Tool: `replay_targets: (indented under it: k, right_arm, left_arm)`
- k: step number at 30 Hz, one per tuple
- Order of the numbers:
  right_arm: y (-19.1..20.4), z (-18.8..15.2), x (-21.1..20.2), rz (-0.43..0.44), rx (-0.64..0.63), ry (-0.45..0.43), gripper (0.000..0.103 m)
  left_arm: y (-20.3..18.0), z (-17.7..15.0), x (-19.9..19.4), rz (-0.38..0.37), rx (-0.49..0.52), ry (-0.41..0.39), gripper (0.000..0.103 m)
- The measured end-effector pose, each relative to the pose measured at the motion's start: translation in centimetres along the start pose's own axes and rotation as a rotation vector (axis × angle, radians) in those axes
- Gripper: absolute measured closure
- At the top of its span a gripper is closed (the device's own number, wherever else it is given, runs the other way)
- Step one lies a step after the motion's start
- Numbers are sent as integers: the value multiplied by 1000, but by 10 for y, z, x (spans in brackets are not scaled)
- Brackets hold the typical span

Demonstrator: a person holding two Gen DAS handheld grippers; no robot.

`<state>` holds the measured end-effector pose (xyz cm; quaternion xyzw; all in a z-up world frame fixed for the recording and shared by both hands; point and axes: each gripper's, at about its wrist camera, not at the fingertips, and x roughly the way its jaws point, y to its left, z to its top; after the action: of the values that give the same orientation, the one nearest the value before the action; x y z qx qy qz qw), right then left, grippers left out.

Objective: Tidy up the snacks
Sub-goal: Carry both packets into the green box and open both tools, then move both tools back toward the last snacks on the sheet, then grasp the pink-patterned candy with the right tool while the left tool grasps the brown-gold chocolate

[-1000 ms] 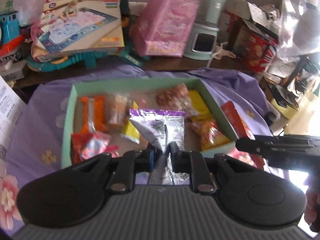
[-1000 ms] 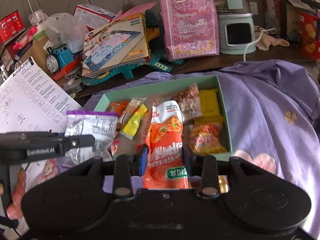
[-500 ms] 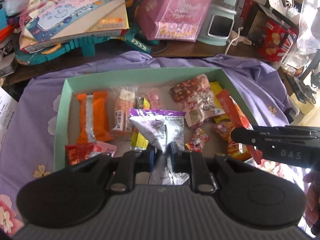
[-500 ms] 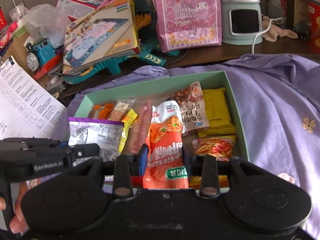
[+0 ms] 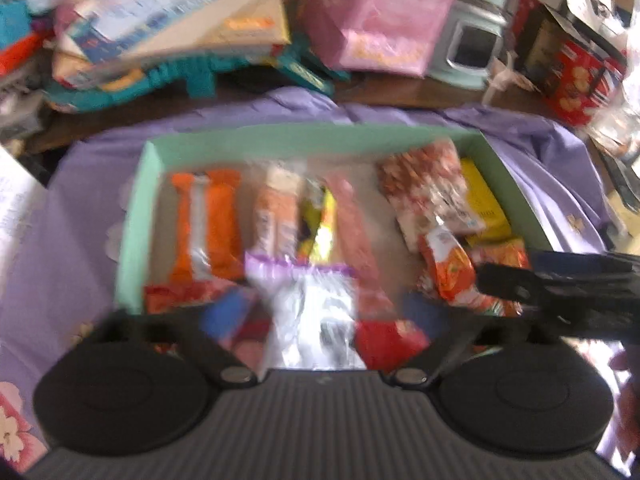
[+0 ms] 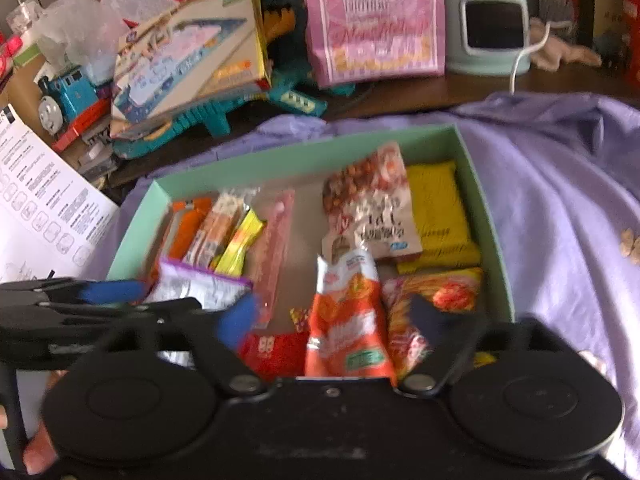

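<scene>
- Green box (image 6: 486,216): on the purple cloth (image 6: 560,208), holding assorted snacks.
- Left gripper (image 5: 320,312): jaws spread wide; silver purple-topped packet (image 5: 312,320) lies between them, released.
- Right gripper (image 6: 332,320): jaws wide; orange packet (image 6: 348,320) lies loose.
- Step: depositing. Next: retract both.

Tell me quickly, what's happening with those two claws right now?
Left gripper open, silver packet loose between fingers. Right gripper open, orange packet released over green box. Nothing blocking.
</scene>
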<state>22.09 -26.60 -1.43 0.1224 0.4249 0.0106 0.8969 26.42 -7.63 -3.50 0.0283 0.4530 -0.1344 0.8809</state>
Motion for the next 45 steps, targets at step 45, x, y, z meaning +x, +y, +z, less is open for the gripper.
replay_targets:
  k: [45]
  right_arm:
    - [-114,-116,-127,-111,203,-65,0]
  left_arm:
    - [-151,-98,-58,-104,315,8,0]
